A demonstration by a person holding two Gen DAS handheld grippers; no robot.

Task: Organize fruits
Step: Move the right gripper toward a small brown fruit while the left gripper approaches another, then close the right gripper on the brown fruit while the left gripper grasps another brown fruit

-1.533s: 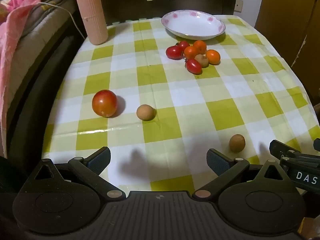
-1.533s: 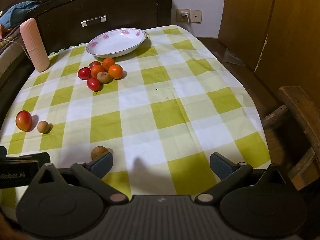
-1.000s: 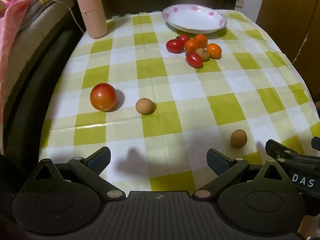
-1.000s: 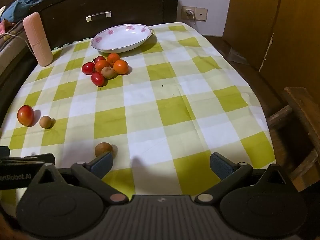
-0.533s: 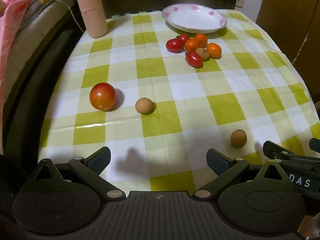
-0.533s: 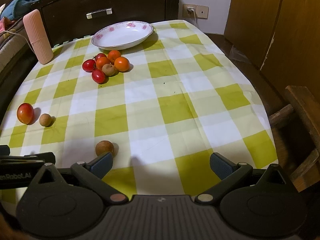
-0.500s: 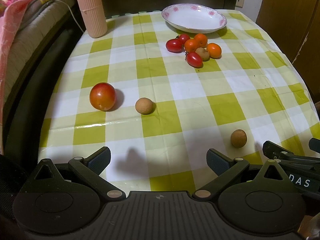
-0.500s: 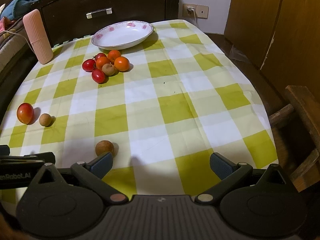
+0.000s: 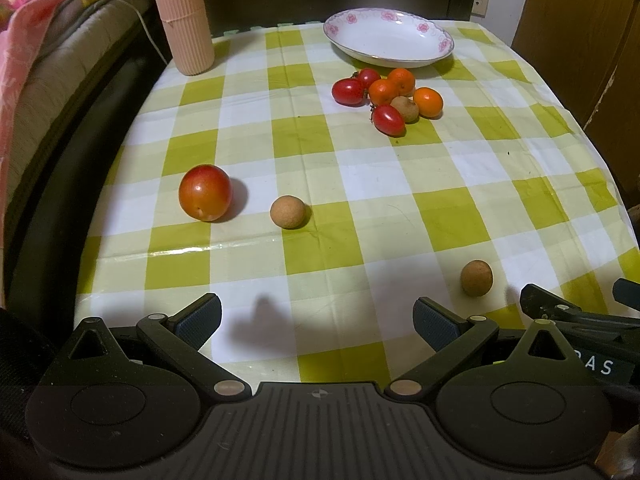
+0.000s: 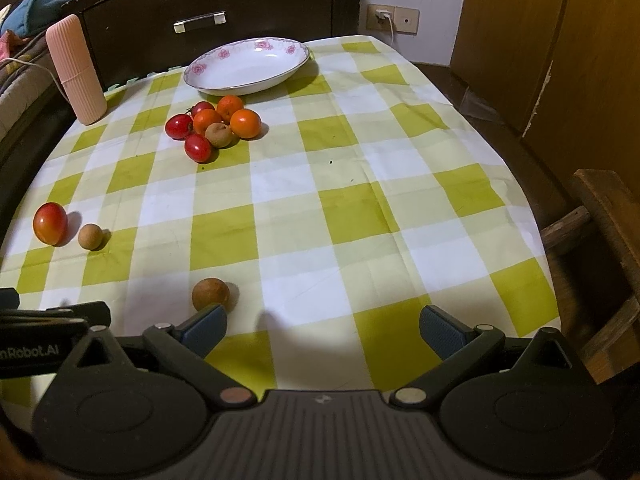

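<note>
Left wrist view, jaws: the left gripper (image 9: 317, 319) is spread wide over the near edge of the checked tablecloth (image 9: 400, 184), nothing between its fingers.
Left wrist view, count: one large red plum (image 9: 205, 192), two loose brown longans, one flowered white dish (image 9: 389, 38), one pink ribbed cylinder (image 9: 182, 16), and a cluster of seven: three cherry tomatoes (image 9: 349, 92), three small oranges (image 9: 428, 101), one longan.
Left wrist view, positions: the plum lies at 11 o'clock from the jaws, the nearer-left longan (image 9: 287, 211) just beside it at about 12 o'clock, well ahead. The second longan (image 9: 476, 278) lies at 2 o'clock, just outside the right finger. The cluster sits far off at 1 o'clock, just in front of the dish.
Right wrist view, jaws: the right gripper (image 10: 323, 328) is also wide apart and holds nothing.
Right wrist view, count: same tally, with one plum (image 10: 50, 223), two loose longans, one dish (image 10: 247, 65), one cylinder (image 10: 75, 70), seven in the cluster.
Right wrist view, positions: one longan (image 10: 211, 294) sits right at the tip of the left finger, at 10 o'clock; whether it touches, I cannot tell. The other longan (image 10: 90, 236) and the plum lie well apart at 10 o'clock. The cluster, led by an orange (image 10: 245, 123), is at 11 o'clock.
</note>
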